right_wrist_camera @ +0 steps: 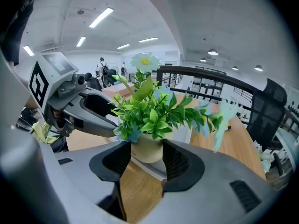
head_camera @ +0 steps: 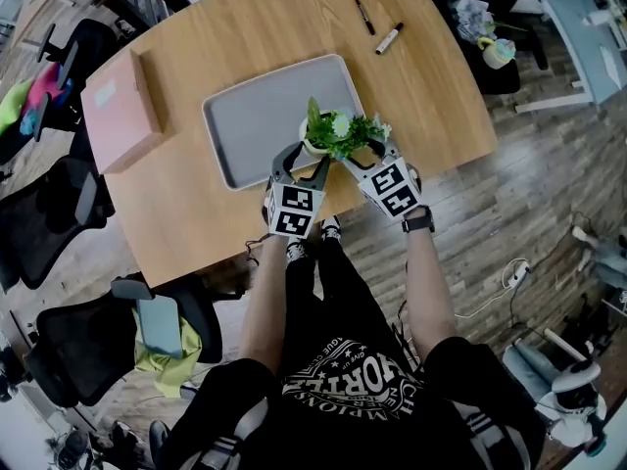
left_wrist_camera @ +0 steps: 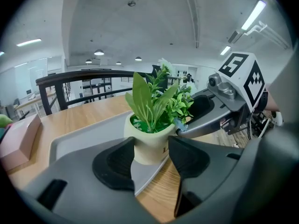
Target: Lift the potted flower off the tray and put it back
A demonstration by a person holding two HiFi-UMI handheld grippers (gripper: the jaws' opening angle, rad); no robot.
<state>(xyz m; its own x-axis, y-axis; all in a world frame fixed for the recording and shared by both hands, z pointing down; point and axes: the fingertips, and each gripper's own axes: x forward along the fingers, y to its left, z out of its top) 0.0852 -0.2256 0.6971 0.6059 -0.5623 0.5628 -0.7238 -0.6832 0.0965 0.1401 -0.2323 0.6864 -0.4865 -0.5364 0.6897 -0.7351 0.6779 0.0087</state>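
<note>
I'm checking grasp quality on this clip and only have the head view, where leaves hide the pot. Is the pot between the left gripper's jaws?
Observer: Yes. The left gripper view shows the pot standing in the gap between the left gripper's parted jaws. Whether they press it, I cannot tell.
Operator: And the other one?
Observer: The right gripper shows the same in its own view: the pot sits between its parted jaws.
Operator: Where is the pot's base?
Observer: Over the tray's near corner, by the rim.
</note>
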